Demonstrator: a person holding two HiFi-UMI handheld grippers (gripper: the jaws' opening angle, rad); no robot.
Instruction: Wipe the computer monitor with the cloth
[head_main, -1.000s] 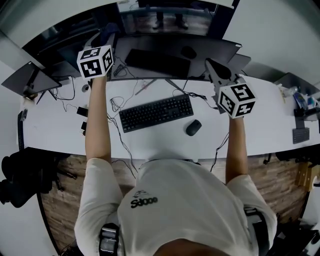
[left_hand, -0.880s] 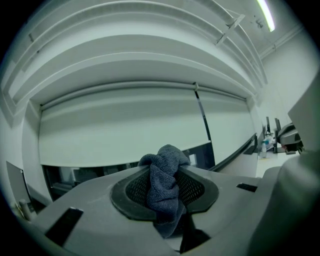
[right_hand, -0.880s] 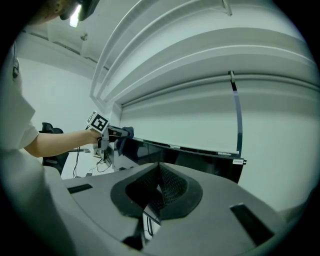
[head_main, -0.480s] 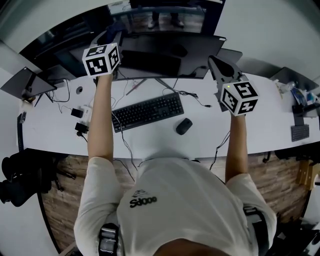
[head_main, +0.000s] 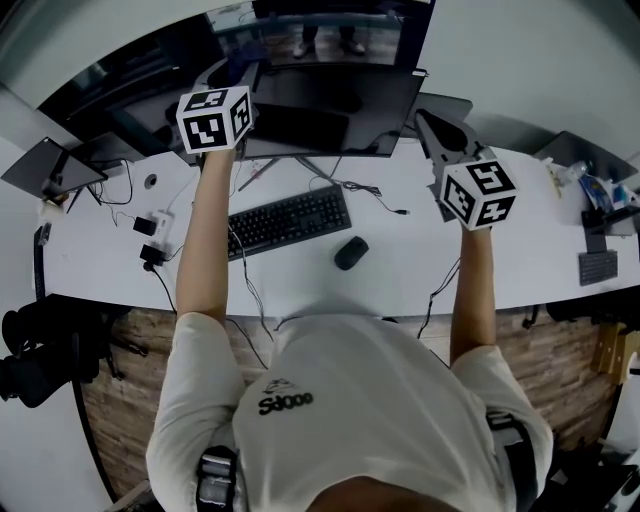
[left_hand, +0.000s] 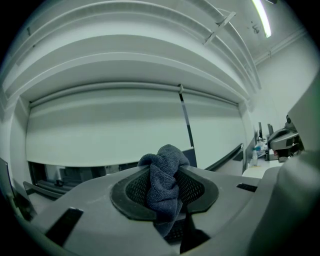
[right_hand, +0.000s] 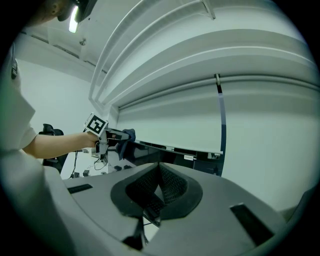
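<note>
The dark monitor (head_main: 330, 100) stands at the back of the white desk (head_main: 520, 270), screen off. My left gripper (head_main: 232, 80) is raised at the monitor's left end, behind its marker cube. It is shut on a bunched dark blue cloth (left_hand: 165, 185), which sticks out above and below the pads. In the right gripper view, that cloth (right_hand: 128, 136) hangs at the monitor's (right_hand: 160, 154) upper left edge; whether it touches the monitor I cannot tell. My right gripper (head_main: 440, 135) hovers by the monitor's right end, jaws shut with nothing between them (right_hand: 159, 172).
A black keyboard (head_main: 285, 222) and mouse (head_main: 350, 252) lie in front of the monitor, with cables (head_main: 350, 188) trailing between them. A laptop (head_main: 50, 165) and power adapters (head_main: 152, 240) sit on the left. Small items (head_main: 598, 205) crowd the far right end.
My left gripper with the cloth has drifted right and up along the monitor's left end. The head view has shifted, so the desk items sit further left. The right gripper barely moved.
</note>
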